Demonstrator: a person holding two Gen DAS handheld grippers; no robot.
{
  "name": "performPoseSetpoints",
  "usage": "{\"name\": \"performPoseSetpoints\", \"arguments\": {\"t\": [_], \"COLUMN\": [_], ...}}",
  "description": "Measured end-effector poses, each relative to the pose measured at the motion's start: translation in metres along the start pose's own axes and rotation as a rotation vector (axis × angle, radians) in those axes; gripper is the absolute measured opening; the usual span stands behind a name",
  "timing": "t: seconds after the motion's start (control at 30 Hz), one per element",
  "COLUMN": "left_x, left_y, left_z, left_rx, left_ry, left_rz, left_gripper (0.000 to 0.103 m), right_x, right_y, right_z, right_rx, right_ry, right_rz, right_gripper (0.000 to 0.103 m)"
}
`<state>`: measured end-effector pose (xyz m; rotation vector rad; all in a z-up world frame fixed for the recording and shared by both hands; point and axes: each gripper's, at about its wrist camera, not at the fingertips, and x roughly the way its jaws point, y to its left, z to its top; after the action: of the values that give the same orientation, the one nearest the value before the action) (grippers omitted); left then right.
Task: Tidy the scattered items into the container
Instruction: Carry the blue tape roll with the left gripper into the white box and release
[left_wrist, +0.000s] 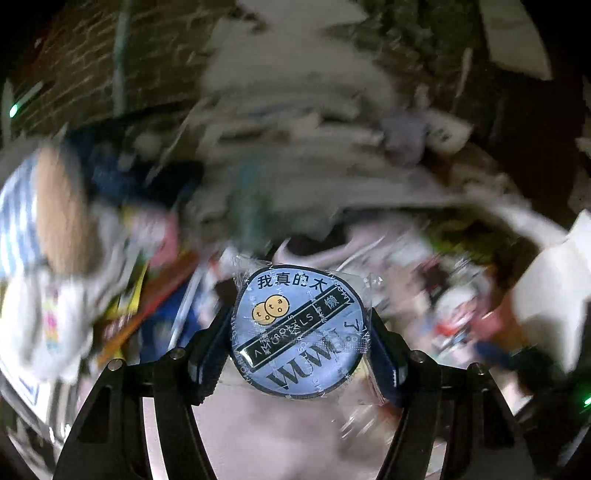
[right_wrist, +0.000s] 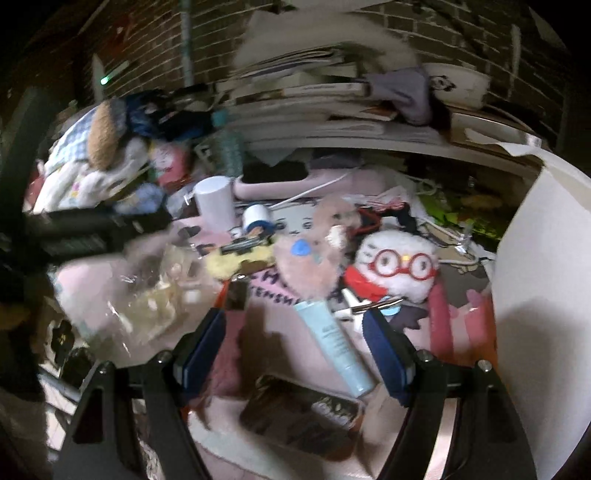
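Two grippers work over a cluttered pink surface. The left gripper (left_wrist: 300, 328) has its pads pressed on a round blue badge (left_wrist: 297, 326) in clear wrap, held above the blurred clutter. The right gripper (right_wrist: 295, 332) stands open and holds nothing, above a pale blue tube (right_wrist: 334, 345); a white plush (right_wrist: 397, 267) with red glasses lies just behind. A white container wall (right_wrist: 543, 295) rises at right; its contents cannot be seen.

The tube (right_wrist: 334, 345) lies before the plush owl (right_wrist: 397, 267), with the cup (right_wrist: 214, 203) behind at left.
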<state>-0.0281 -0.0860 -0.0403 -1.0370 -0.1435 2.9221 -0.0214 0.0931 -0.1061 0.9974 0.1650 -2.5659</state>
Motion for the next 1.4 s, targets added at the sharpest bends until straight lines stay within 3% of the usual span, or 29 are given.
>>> {"name": "performPoseSetpoints", "arguments": {"t": [0.17, 0.33, 0.53, 0.7, 0.8, 0.9, 1.03, 1.17, 1.4], "left_x": [-0.019, -0.038, -0.053, -0.047, -0.028, -0.005, 0.017, 0.028, 0.033], "left_y": [-0.041, -0.092, -0.186, -0.259, -0.288, -0.308, -0.321, -0.330, -0.333], "left_z": [0.038, 0.070, 0.085, 0.076, 0.066, 0.060, 0.051, 0.041, 0.040], "left_rx": [0.091, 0.199, 0.429, 0.596, 0.644, 0.649, 0.651, 0.694, 0.687], "left_ry": [-0.057, -0.073, 0.001, 0.110, 0.196, 0.281, 0.387, 0.433, 0.461], "left_rz": [-0.082, -0.276, -0.500, -0.597, -0.588, -0.528, -0.524, -0.468, -0.424], "left_gripper": [0.064, 0.064, 0.064, 0.064, 0.064, 0.065, 0.065, 0.065, 0.084], "right_x": [0.005, 0.007, 0.009, 0.009, 0.009, 0.009, 0.008, 0.009, 0.010], "right_y": [-0.005, -0.004, -0.003, -0.003, -0.005, -0.006, -0.007, -0.010, -0.013], "right_z": [0.002, -0.001, -0.005, -0.007, -0.007, -0.007, -0.007, -0.007, -0.010], "right_rx": [0.020, 0.007, 0.013, 0.024, 0.033, 0.041, 0.042, 0.048, 0.044], "right_ry": [0.018, 0.025, 0.035, 0.032, 0.031, 0.029, 0.021, 0.019, 0.024], "right_rz": [-0.008, -0.013, -0.004, -0.002, 0.005, 0.016, 0.032, 0.047, 0.055], "right_gripper": [0.074, 0.074, 0.074, 0.074, 0.074, 0.074, 0.074, 0.074, 0.074]}}
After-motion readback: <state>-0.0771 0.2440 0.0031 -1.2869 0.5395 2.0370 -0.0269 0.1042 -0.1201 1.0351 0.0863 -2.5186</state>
